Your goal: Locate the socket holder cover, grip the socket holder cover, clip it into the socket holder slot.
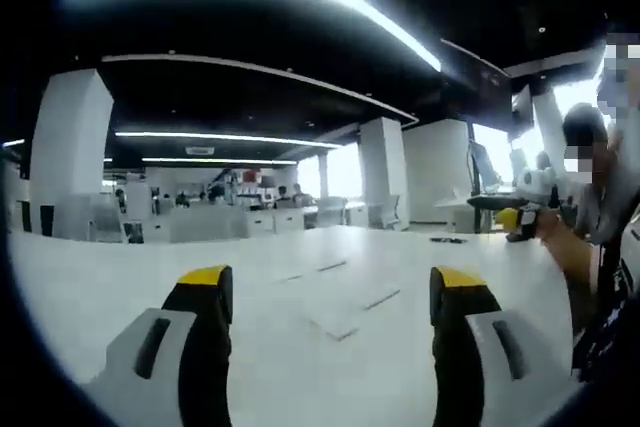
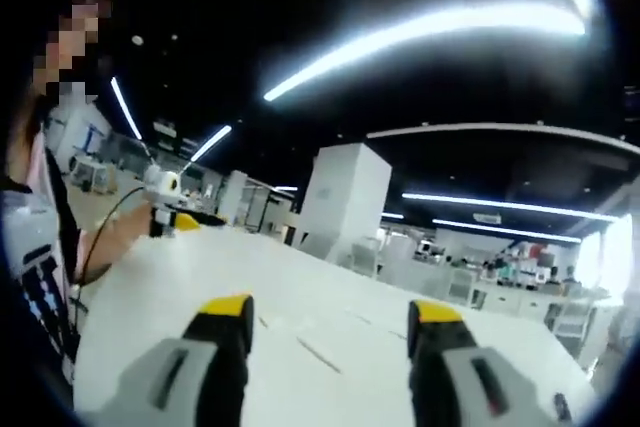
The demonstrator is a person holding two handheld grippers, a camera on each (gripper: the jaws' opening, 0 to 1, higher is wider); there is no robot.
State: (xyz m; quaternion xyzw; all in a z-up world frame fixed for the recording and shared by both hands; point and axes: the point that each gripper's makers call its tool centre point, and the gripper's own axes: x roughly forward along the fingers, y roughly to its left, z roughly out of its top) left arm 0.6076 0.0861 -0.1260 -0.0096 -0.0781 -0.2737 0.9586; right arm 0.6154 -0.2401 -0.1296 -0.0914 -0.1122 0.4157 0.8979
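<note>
Left gripper view: left claw (image 1: 332, 292) spread, nothing between its jaws, above white table (image 1: 100, 287) carrying small flat strips (image 1: 381, 298), cover not identifiable; right claw (image 2: 327, 319) likewise spread over table

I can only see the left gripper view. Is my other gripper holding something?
Observer: No. In the right gripper view, the right gripper is open, with nothing between its jaws.
Operator: What is in front of it?
Observer: The white table, with a thin flat strip lying just ahead of the jaws.
Operator: Can that view see my left gripper?
Observer: Yes. The left gripper is off to its left, and a dark cable curves down from it.
</note>
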